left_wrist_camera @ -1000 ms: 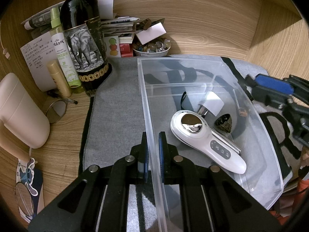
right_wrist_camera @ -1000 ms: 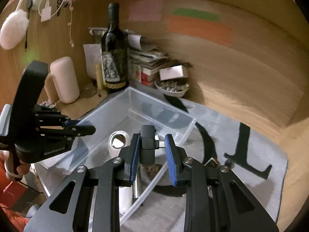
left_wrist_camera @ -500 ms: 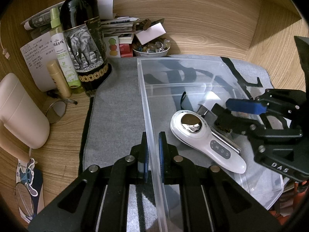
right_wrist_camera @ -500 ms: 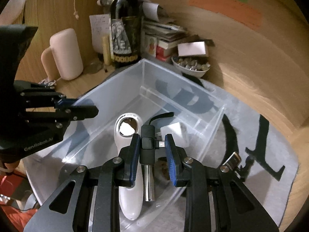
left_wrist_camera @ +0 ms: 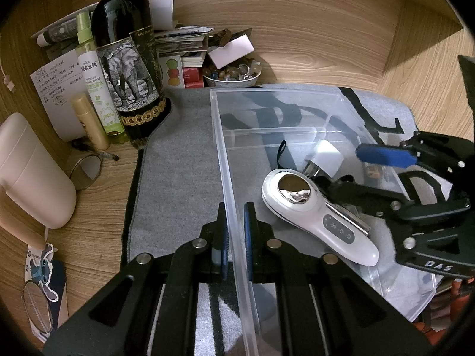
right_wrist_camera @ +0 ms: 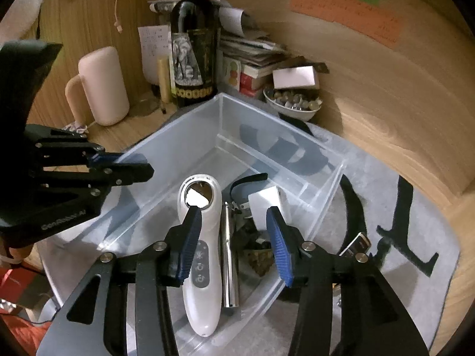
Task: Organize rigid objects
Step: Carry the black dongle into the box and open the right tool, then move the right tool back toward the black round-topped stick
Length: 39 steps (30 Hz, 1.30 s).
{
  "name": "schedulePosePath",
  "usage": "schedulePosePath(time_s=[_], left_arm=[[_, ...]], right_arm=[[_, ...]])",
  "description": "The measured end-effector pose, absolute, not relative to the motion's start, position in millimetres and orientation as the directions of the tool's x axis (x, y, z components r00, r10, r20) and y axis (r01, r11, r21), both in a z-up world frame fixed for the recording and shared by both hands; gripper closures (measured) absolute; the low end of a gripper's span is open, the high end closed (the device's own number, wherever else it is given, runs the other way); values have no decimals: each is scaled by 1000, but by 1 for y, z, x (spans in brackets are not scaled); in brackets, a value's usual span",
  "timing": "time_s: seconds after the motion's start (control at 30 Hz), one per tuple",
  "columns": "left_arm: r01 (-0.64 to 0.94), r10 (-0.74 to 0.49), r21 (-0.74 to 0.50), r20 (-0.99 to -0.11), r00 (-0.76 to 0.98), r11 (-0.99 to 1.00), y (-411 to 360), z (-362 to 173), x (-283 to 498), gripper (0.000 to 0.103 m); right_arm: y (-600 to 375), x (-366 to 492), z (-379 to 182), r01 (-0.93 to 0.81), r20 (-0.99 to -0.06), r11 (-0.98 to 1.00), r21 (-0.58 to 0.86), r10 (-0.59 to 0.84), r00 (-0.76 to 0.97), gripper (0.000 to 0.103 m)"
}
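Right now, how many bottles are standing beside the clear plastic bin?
2 are clear: a dark glass wine bottle with an elephant label and a pale green spray bottle just left of it. Clutter behind may hide more.

The left wrist view sits low and close at the clear bin (left_wrist_camera: 234, 195), looking along its near wall toward the wine bottle (left_wrist_camera: 127, 59) at 11 o'clock. The right wrist view hangs higher over the bin (right_wrist_camera: 178, 136), facing the bottle (right_wrist_camera: 194, 56) at 12 o'clock. Both share the bin's interior and the white handheld device (left_wrist_camera: 314, 213) (right_wrist_camera: 202, 267).
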<state>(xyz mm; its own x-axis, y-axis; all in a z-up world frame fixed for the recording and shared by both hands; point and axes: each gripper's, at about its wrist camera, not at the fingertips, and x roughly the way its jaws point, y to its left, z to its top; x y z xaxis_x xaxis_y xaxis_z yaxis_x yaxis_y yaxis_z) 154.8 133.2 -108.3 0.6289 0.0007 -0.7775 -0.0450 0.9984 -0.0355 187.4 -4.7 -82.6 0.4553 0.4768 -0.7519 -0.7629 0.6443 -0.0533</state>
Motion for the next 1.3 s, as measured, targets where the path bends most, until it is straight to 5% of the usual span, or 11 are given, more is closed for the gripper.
schedulePosePath(time_s=[0.07, 0.27, 0.7, 1.3], left_arm=[[-45, 1, -35, -777, 629, 998, 133, -108, 155, 94], [-45, 2, -34, -777, 629, 998, 134, -108, 155, 94], [-44, 2, -33, -777, 629, 998, 133, -108, 155, 94], [-42, 3, -30, -780, 626, 999, 134, -109, 156, 94]], right_arm=[[-7, 188, -78, -757, -744, 651, -51, 481, 463, 45], [-24, 184, -52, -734, -684, 677, -60, 508, 524, 32], [-96, 207, -19, -560, -591, 826, -60, 423, 687, 27], [-139, 263, -108, -426, -768, 904, -5, 270, 581, 27]])
